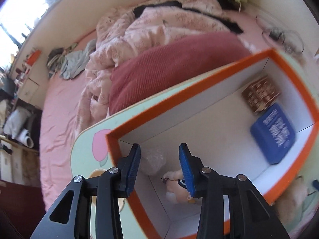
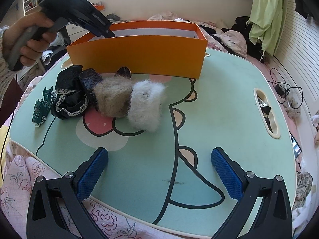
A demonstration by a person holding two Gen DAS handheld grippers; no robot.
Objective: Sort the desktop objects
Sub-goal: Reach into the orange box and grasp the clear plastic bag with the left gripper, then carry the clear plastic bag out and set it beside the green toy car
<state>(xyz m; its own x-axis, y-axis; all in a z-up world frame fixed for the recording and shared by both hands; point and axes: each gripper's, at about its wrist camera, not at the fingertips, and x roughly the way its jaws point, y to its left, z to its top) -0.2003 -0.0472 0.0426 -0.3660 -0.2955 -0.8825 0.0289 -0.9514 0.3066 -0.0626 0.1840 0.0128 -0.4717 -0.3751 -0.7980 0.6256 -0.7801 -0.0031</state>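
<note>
An orange box (image 2: 139,55) with a white inside stands at the back of the mint cartoon table (image 2: 219,109). In it lie a blue pack (image 1: 273,133), a brown patterned box (image 1: 261,93), a small doll (image 1: 175,181) and a clear plastic wrap (image 1: 153,161). My left gripper (image 1: 158,151), held by a hand (image 2: 31,39), hangs over the box's left end (image 2: 105,32). Its jaws are apart with nothing between them. In front of the box lie a tan furry piece (image 2: 111,99), a white furry piece (image 2: 145,107), a black lace cloth (image 2: 67,95) and a green toy car (image 2: 42,107). My right gripper (image 2: 159,157) is open over the table's near edge.
The table stands on a bed with a pink quilt (image 1: 139,39) and a dark red pillow (image 1: 169,65). A handle slot (image 2: 265,109) cuts the table's right side. A black cable (image 2: 283,87) and a phone (image 2: 296,145) lie on the bed to the right.
</note>
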